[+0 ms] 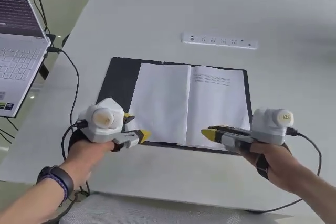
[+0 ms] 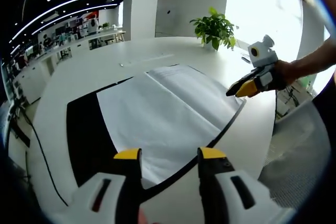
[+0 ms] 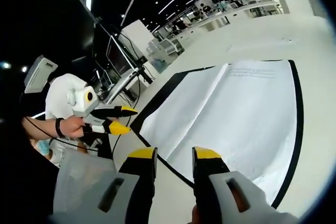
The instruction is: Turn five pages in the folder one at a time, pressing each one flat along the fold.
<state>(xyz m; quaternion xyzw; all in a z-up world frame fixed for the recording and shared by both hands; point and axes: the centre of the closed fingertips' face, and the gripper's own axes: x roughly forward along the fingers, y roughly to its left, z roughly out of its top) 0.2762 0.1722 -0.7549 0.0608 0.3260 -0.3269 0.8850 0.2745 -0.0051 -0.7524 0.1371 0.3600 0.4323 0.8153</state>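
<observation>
Lying open near the table's front edge, the folder sits between the left gripper and right gripper, both parted, empty. Pinching too deep risks lifting several pages together.

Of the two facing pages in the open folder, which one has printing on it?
The page on the right hand-held gripper's side: it carries a few lines of print near its top, while the other page is blank.
</observation>
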